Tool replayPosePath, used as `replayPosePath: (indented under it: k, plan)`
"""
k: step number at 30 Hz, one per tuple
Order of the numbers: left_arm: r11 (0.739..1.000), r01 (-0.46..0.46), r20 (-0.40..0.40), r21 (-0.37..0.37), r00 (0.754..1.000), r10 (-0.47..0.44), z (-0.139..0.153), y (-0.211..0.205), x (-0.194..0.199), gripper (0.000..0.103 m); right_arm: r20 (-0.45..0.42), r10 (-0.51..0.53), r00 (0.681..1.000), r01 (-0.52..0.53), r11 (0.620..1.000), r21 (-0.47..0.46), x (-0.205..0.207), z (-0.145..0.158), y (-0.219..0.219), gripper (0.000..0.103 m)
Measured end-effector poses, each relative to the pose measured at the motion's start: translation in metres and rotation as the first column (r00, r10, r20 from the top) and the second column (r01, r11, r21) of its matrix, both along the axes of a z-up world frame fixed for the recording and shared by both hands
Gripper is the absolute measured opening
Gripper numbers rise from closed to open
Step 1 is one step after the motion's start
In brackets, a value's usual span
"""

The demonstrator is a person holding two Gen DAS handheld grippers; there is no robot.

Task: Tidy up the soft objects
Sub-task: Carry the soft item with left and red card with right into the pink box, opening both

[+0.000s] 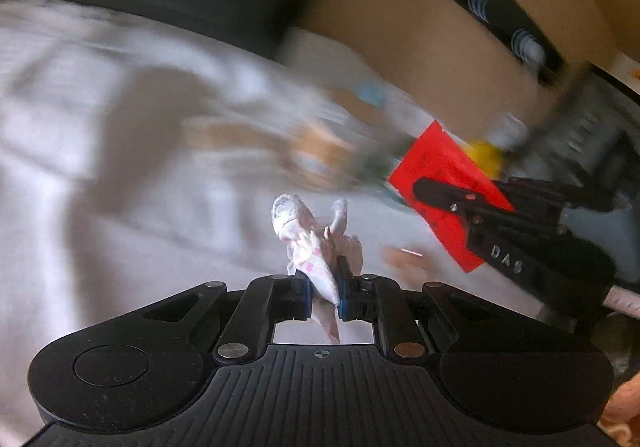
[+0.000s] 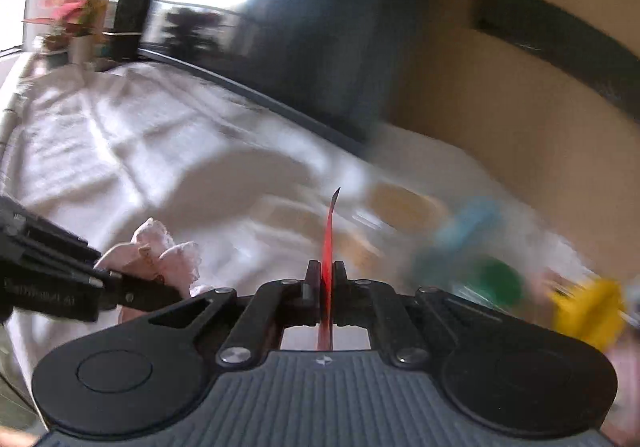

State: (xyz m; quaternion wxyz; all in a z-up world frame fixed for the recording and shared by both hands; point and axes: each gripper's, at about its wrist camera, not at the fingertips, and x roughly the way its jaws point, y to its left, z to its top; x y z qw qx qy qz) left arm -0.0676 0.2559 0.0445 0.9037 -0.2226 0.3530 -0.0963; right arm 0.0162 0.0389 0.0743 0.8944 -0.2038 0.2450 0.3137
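Note:
My left gripper (image 1: 323,287) is shut on a small pale pink plush toy (image 1: 308,239), held above the white sheet. The same toy shows in the right wrist view (image 2: 160,259), at the tip of the left gripper (image 2: 132,293). My right gripper (image 2: 325,279) is shut on a flat red sheet-like piece (image 2: 329,243), seen edge-on. In the left wrist view that red piece (image 1: 444,183) is a bright square held by the right gripper (image 1: 440,195). Both views are blurred by motion.
A white sheet (image 2: 140,151) covers the surface. Blurred small things lie at the right: a yellow object (image 2: 588,307), a green one (image 2: 500,281), a blue one (image 2: 472,223). A dark panel (image 2: 320,27) and tan wall (image 2: 500,95) stand behind. Flowers (image 2: 68,7) are far left.

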Motion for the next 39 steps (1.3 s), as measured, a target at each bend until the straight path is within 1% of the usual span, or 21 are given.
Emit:
replayPosePath:
  k: [1, 3, 5, 7, 10, 16, 18, 20, 21, 22, 24, 25, 26, 27, 29, 31, 33, 35, 37, 38, 39]
  plan:
    - [0.998, 0.059, 0.000, -0.016, 0.998, -0.060, 0.006, -0.016, 0.011, 0.014, -0.007, -0.048, 0.999, 0.048, 0.999, -0.004, 0.002, 0.002, -0.020, 0.005]
    - [0.987, 0.159, 0.018, -0.010, 0.987, -0.159, 0.016, -0.043, 0.029, 0.014, -0.003, -0.144, 0.990, 0.144, 0.990, -0.004, 0.005, 0.008, -0.057, 0.005]
    - [0.970, 0.242, 0.050, 0.009, 0.969, -0.242, 0.025, -0.068, 0.048, 0.014, 0.018, -0.253, 0.967, 0.253, 0.967, 0.011, 0.010, 0.013, -0.093, 0.005]
    - [0.957, 0.290, 0.071, 0.004, 0.955, -0.289, 0.033, -0.087, 0.068, 0.014, 0.014, -0.354, 0.935, 0.353, 0.934, 0.045, 0.014, 0.018, -0.123, 0.005]
    - [0.942, 0.335, 0.102, 0.013, 0.937, -0.335, 0.045, -0.118, 0.104, 0.014, -0.005, -0.461, 0.888, 0.460, 0.885, 0.071, 0.013, 0.018, -0.157, 0.005]
    - [0.916, 0.399, 0.159, 0.031, 0.903, -0.399, 0.065, -0.173, 0.178, 0.014, -0.065, -0.581, 0.812, 0.584, 0.811, 0.045, -0.002, 0.002, -0.198, 0.005]
    - [0.912, 0.410, 0.177, 0.004, 0.897, -0.405, 0.068, -0.190, 0.199, 0.017, -0.082, -0.608, 0.790, 0.612, 0.790, 0.040, -0.005, -0.002, -0.208, 0.005]
    - [0.893, 0.445, 0.156, -0.068, 0.889, -0.431, 0.063, -0.212, 0.229, 0.022, -0.085, -0.624, 0.777, 0.628, 0.777, 0.033, -0.006, -0.004, -0.212, 0.005]
    - [0.879, 0.469, 0.129, -0.088, 0.880, -0.456, 0.057, -0.222, 0.241, 0.024, -0.084, -0.628, 0.774, 0.632, 0.774, 0.030, -0.005, -0.005, -0.213, 0.005]
    - [0.872, 0.485, 0.095, -0.066, 0.873, -0.478, 0.048, -0.231, 0.250, 0.026, -0.081, -0.632, 0.771, 0.635, 0.772, 0.027, -0.006, -0.005, -0.214, 0.005]
    - [0.885, 0.456, 0.027, 0.097, 0.887, -0.460, 0.034, -0.253, 0.260, 0.026, -0.072, -0.640, 0.765, 0.643, 0.766, 0.016, -0.003, -0.005, -0.213, 0.005]
    - [0.884, 0.434, -0.001, 0.174, 0.898, -0.441, 0.028, -0.260, 0.262, 0.026, -0.067, -0.643, 0.763, 0.645, 0.764, 0.014, -0.001, -0.005, -0.214, 0.005]
    - [0.883, 0.422, -0.021, 0.205, 0.904, -0.428, 0.024, -0.262, 0.263, 0.026, -0.063, -0.644, 0.763, 0.646, 0.764, 0.013, 0.002, -0.005, -0.215, 0.005]
    - [0.885, 0.424, -0.030, 0.191, 0.904, -0.427, 0.022, -0.261, 0.262, 0.026, -0.058, -0.645, 0.762, 0.646, 0.763, 0.013, 0.005, -0.004, -0.216, 0.005]
    - [0.892, 0.436, -0.016, 0.116, 0.899, -0.438, 0.023, -0.253, 0.258, 0.026, -0.053, -0.643, 0.764, 0.645, 0.764, 0.024, 0.014, 0.000, -0.218, 0.005]
    - [0.887, 0.454, 0.011, 0.088, 0.890, -0.457, 0.027, -0.249, 0.254, 0.026, -0.065, -0.631, 0.773, 0.634, 0.770, 0.063, 0.032, 0.007, -0.221, 0.005]
    - [0.888, 0.450, 0.067, 0.093, 0.887, -0.456, 0.031, -0.241, 0.247, 0.026, -0.065, -0.614, 0.786, 0.617, 0.778, 0.113, 0.052, 0.016, -0.223, 0.005]
    - [0.894, 0.426, 0.116, 0.139, 0.889, -0.442, 0.033, -0.235, 0.239, 0.026, -0.020, -0.616, 0.787, 0.614, 0.780, 0.124, 0.080, 0.025, -0.217, 0.005]
    - [0.898, 0.399, 0.108, 0.184, 0.900, -0.422, 0.032, -0.234, 0.240, 0.026, 0.053, -0.615, 0.787, 0.608, 0.787, 0.107, 0.112, 0.028, -0.205, 0.005]
    - [0.904, 0.385, 0.105, 0.186, 0.907, -0.408, 0.030, -0.232, 0.242, 0.026, 0.086, -0.602, 0.794, 0.594, 0.798, 0.100, 0.127, 0.027, -0.198, 0.005]
    - [0.911, 0.373, 0.114, 0.174, 0.912, -0.395, 0.029, -0.228, 0.242, 0.026, 0.096, -0.576, 0.812, 0.567, 0.817, 0.104, 0.139, 0.024, -0.193, 0.007]
